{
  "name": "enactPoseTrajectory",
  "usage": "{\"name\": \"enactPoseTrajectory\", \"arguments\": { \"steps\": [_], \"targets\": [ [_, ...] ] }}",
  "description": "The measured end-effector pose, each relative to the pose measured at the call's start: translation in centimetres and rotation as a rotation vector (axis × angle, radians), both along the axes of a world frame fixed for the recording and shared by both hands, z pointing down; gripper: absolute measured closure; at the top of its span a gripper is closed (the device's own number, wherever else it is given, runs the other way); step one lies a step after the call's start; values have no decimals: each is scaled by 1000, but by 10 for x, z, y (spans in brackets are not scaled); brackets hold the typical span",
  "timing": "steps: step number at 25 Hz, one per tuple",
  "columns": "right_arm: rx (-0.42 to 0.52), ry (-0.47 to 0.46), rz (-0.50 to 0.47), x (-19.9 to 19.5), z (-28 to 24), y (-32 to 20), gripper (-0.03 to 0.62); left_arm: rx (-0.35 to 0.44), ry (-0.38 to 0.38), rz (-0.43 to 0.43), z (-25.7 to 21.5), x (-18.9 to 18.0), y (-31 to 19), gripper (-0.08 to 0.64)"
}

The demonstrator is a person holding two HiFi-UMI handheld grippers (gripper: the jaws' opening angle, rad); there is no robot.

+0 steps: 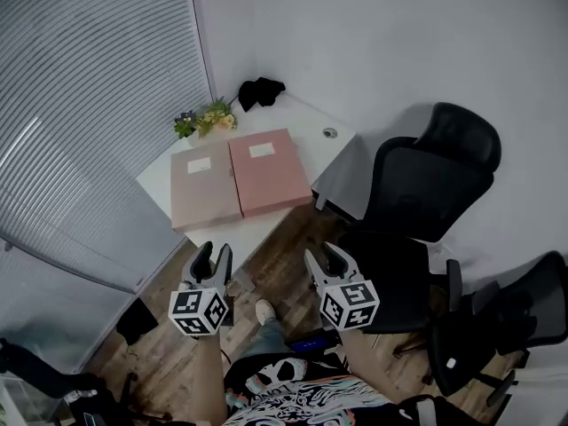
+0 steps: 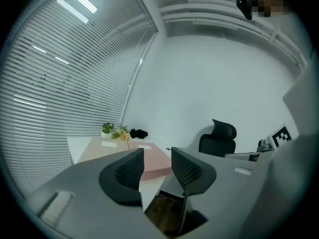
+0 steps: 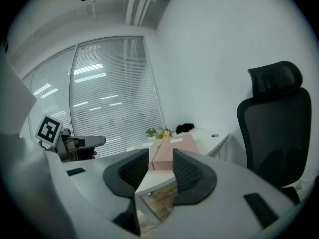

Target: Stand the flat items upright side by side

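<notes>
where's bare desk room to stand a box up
Bare strip of desk in front of the beige box and pink box; bare patch right of the pink box, round the grommet. Crowded far corner: flowers, black cloth.

A white wall (image 1: 355,34), slatted blinds (image 1: 80,105), wood floor (image 1: 288,260), a white desk (image 1: 306,122) and black office chairs (image 1: 426,185).

Two boxes (image 1: 206,185) (image 1: 270,172), two tongs (image 1: 213,252) (image 1: 323,255)
</notes>
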State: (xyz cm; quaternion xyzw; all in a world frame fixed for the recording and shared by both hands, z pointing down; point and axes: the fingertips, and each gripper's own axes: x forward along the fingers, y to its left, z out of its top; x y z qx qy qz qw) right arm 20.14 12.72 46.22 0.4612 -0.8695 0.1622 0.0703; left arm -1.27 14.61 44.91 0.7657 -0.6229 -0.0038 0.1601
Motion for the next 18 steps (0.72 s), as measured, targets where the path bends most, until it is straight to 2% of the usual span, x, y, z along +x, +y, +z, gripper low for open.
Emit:
{"name": "enactPoseTrajectory", "arguments": {
  "steps": [6, 14, 18],
  "targets": [
    [-46, 22, 19, -11, 12, -71, 443, -46, -39, 9, 14, -14, -77, 402],
    [-118, 46, 37, -29, 41, -149, 419, -95, -20, 39, 37, -36, -155, 402],
    [-164, 28, 55, -35, 54, -180, 404, -114, -9, 48, 49, -47, -183, 402]
  ]
}}
